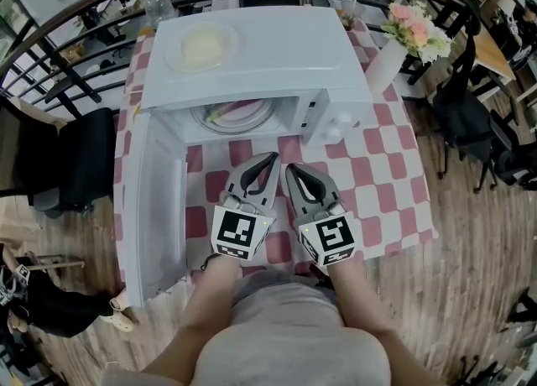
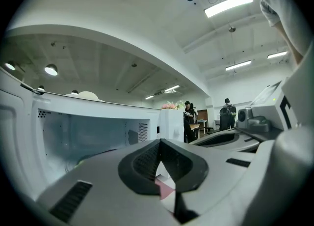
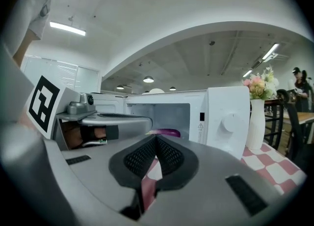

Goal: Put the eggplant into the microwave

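The white microwave (image 1: 252,57) stands on a red-and-white checked table, its door (image 1: 155,200) swung open to the left. The purple eggplant (image 1: 247,112) lies on the glass plate inside the cavity; in the right gripper view the eggplant (image 3: 167,132) shows just past my jaw tips. Both grippers hover side by side in front of the opening, a little apart from it. My left gripper (image 1: 270,160) is shut with nothing in it, and my left gripper (image 2: 159,144) faces the cavity's left wall. My right gripper (image 1: 294,170) is shut and empty too, as my right gripper (image 3: 156,139) shows.
A pale plate (image 1: 201,47) rests on the microwave's top. A white vase of flowers (image 1: 411,32) stands at the table's back right, a water bottle (image 1: 157,2) at the back left. Dark chairs (image 1: 75,158) flank the table. People stand far off (image 2: 189,119).
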